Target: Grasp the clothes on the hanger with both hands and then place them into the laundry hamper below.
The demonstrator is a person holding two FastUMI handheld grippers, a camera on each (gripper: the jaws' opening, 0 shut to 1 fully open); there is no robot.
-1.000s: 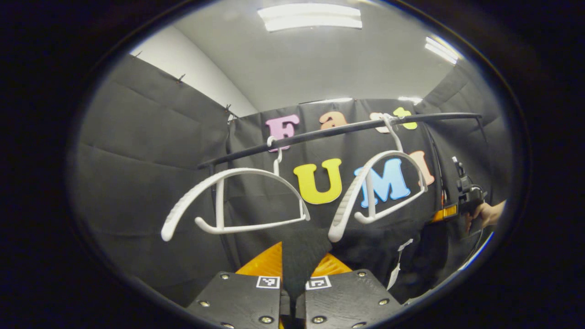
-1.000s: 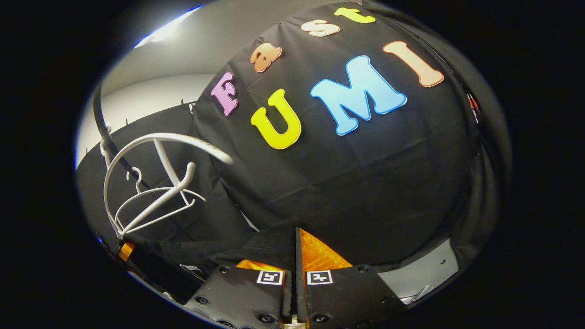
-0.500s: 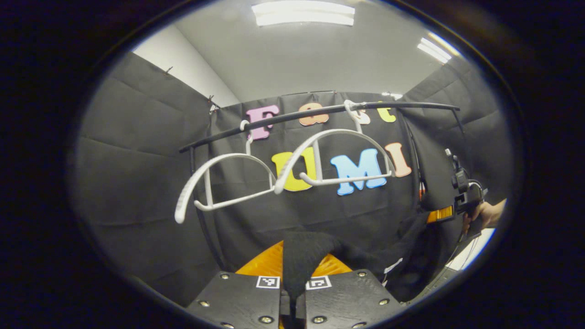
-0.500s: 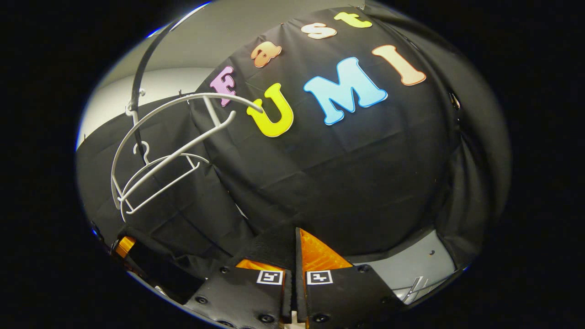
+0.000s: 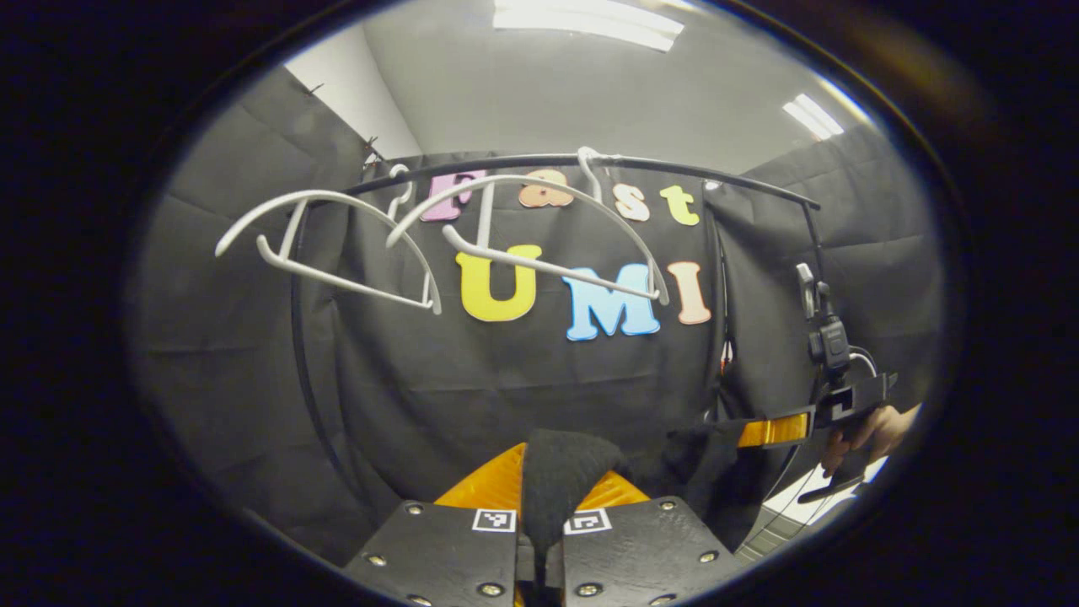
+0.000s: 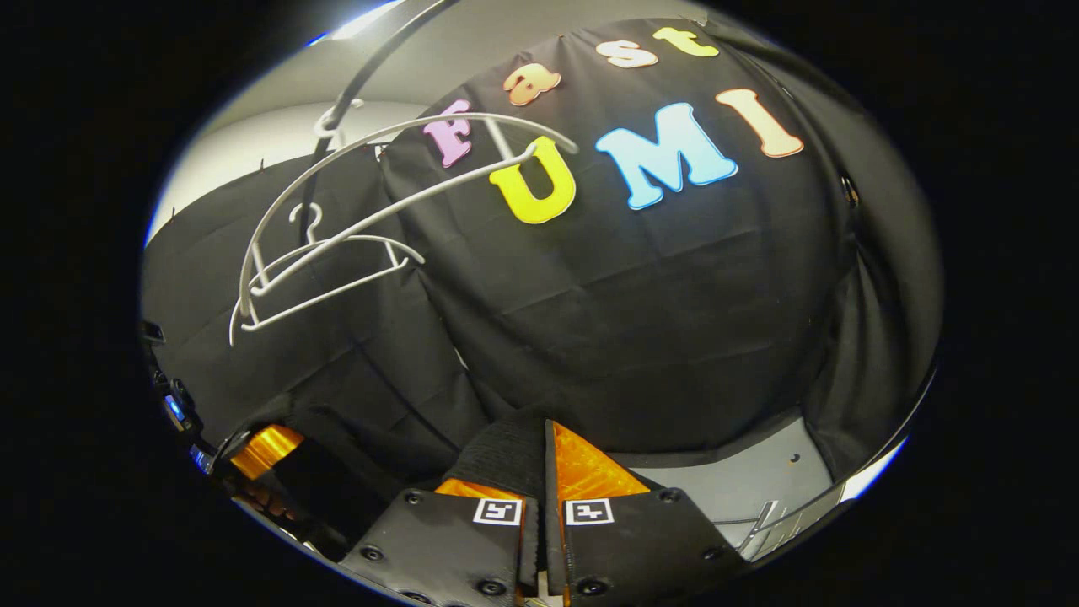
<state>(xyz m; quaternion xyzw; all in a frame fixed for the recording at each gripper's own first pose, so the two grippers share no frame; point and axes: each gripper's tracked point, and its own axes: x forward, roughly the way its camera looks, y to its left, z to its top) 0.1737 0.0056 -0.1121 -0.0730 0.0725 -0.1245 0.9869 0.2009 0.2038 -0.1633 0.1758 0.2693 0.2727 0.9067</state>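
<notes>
Garment being carried off the hangers

Black garment [image 5: 560, 472] is being gripped at opposite ends by the left hand-held gripper [image 5: 539, 527] and the right hand-held gripper [image 6: 544, 472], stretched sideways between them, below both bare hangers [image 5: 523, 228]; hamper is unseen, presumably beneath

A cloth-walled recording booth

Black cloth walls [image 5: 253, 337] under ceiling strip lights [image 5: 590, 17]; a clothes rail [image 5: 539, 160] with white hangers [image 5: 523, 244] above the jaws.

— Up top?
— Black rail [image 5: 539, 160] running across the booth, curving down at its ends.
— On it?
— Two white hangers [image 5: 539, 228], hooked side by side, both bare, tilted, near each other.
</notes>
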